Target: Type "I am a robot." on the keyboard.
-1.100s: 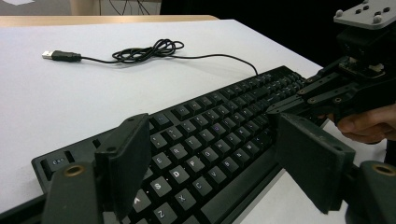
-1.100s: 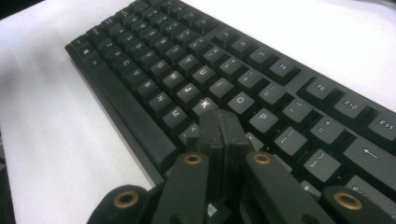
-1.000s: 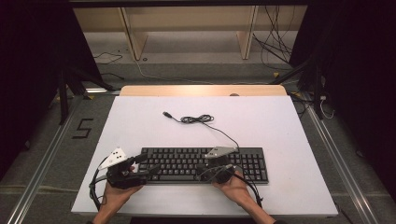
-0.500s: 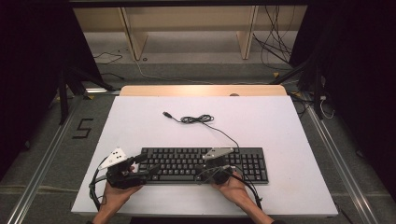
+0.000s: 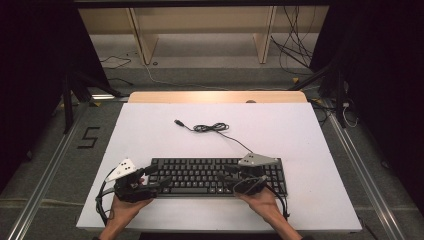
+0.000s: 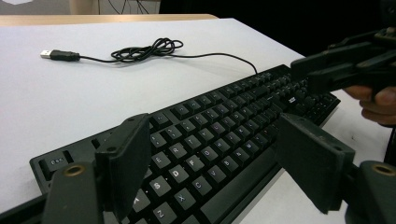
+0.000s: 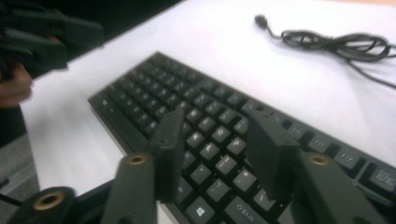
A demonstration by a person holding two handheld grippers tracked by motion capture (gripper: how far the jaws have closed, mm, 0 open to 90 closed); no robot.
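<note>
A black keyboard (image 5: 215, 176) lies flat near the front edge of the white table (image 5: 150, 130). Its black cable (image 5: 210, 127) runs back to a loose coil and a USB plug. My left gripper (image 5: 156, 177) is at the keyboard's left end, open. In the left gripper view its jaws (image 6: 215, 163) stand wide apart over the keys (image 6: 224, 116), pressing on nothing. My right gripper (image 5: 226, 174) hovers over the keyboard's right half. Its jaws (image 7: 219, 149) have just been opening and hold nothing above the keys (image 7: 163, 88).
The table's wooden back edge (image 5: 215, 96) borders a floor with loose cables and a shelf frame. Metal rails (image 5: 45, 170) run along both sides of the table. White table surface lies bare behind and to both sides of the keyboard.
The right gripper's jaws have opened, and the gripper has shifted a little to the right and up over the keys. The left gripper and the keyboard have stayed put.
</note>
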